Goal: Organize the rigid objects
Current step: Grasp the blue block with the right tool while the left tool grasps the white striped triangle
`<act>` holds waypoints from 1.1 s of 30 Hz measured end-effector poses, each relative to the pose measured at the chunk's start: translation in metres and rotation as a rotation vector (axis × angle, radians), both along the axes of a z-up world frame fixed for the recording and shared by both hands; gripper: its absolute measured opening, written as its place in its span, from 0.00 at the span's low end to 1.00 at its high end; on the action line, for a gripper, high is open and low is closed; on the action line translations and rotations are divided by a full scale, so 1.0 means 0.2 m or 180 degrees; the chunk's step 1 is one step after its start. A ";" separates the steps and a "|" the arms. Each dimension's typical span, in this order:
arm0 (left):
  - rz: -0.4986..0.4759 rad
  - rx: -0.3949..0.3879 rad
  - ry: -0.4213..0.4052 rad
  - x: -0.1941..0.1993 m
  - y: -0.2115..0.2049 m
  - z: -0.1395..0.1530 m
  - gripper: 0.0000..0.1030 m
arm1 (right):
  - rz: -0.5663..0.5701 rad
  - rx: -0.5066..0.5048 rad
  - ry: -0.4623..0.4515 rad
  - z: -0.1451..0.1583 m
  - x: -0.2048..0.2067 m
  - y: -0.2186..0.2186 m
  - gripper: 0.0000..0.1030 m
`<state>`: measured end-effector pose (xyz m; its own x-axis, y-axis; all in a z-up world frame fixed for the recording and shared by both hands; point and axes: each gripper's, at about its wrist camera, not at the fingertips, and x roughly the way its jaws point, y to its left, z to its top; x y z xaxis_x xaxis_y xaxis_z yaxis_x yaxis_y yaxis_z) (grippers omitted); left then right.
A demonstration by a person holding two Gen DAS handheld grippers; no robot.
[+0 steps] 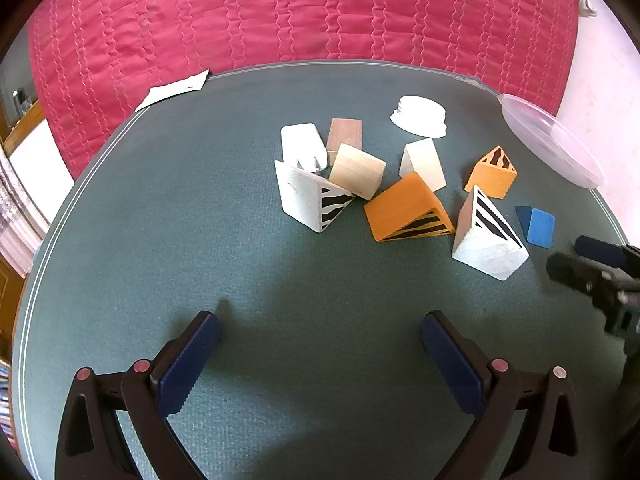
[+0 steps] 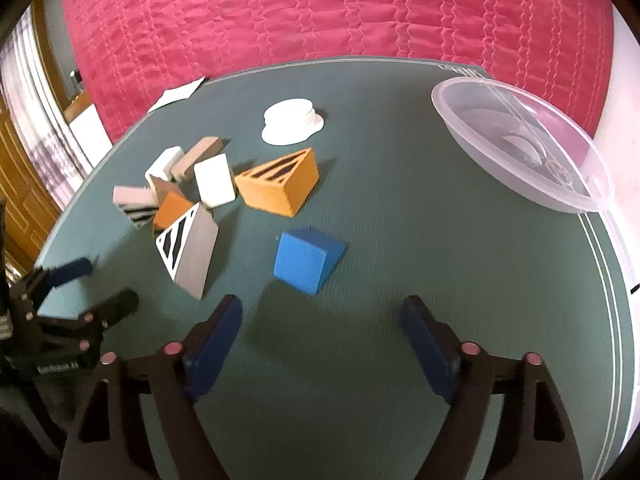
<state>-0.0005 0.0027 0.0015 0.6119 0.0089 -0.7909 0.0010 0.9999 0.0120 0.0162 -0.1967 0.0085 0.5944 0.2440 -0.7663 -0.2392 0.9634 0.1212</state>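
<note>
Both grippers hover over the green mat [image 1: 160, 240] with jaws spread and nothing between them. The right gripper [image 2: 322, 316] points at the blue wedge block [image 2: 306, 260], which lies just ahead, untouched. The left gripper [image 1: 320, 330] faces the jumble of wooden blocks [image 1: 408, 212]. A clear plastic bowl [image 2: 520, 176] sits at the mat's far right edge.

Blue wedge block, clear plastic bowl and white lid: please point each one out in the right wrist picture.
blue wedge block [image 2: 302, 262], right wrist view, front square face.
clear plastic bowl [image 2: 472, 130], right wrist view, near wall.
white lid [image 2: 290, 122], right wrist view, top surface.
</note>
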 end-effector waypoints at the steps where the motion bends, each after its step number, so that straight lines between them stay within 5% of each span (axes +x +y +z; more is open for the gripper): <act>1: 0.0011 -0.0001 0.0001 0.00 0.00 0.00 1.00 | -0.0005 0.0044 0.0016 0.01 0.02 0.00 0.73; 6: 0.0096 -0.0014 0.0002 0.00 0.02 0.00 1.00 | -0.0057 0.0155 0.0064 0.01 0.07 0.03 0.63; 13: 0.0124 -0.0010 0.0012 0.00 0.03 0.01 1.00 | -0.0164 -0.0190 -0.0074 0.01 0.11 0.12 0.38; 33: -0.0216 -0.0166 0.0026 0.06 -0.24 0.13 0.99 | -0.0153 -0.0226 -0.0194 0.00 0.00 -0.08 0.36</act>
<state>0.0118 -0.0451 0.0268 0.6033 -0.0736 -0.7941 0.0687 0.9968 -0.0403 0.0168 -0.2123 0.0078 0.6501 0.1606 -0.7427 -0.1973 0.9796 0.0390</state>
